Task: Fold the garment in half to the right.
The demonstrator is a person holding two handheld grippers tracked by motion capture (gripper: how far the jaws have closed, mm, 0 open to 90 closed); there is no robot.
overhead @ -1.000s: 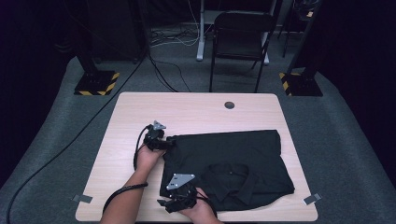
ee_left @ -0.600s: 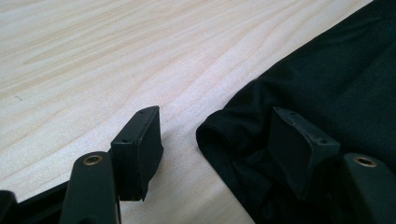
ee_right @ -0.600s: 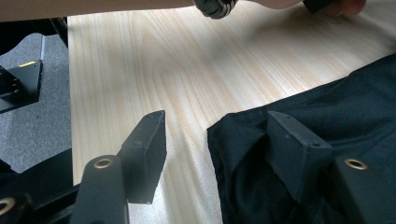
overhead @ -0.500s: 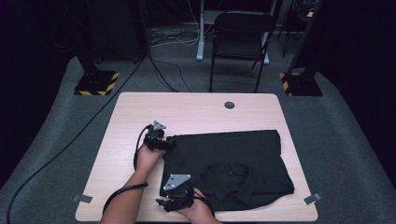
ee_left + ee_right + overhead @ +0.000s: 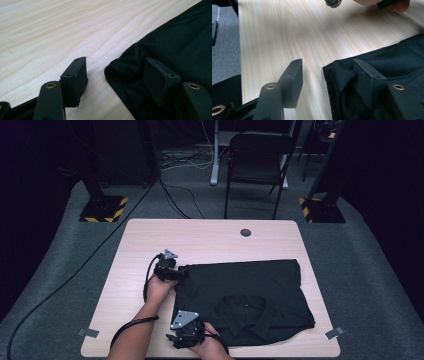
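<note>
The left gripper (image 5: 113, 72) has its jaws apart, one on bare wood, the other resting on a rounded corner of the black shirt (image 5: 250, 295); no pad presses the cloth. The right gripper (image 5: 328, 75) has just been closing, yet its jaws stand apart too, straddling another shirt corner. The far jaw of each merges with the dark fabric, so contact there is hard to judge. The shirt lies folded on the right half of the table (image 5: 200, 240), collar toward the person.
</note>
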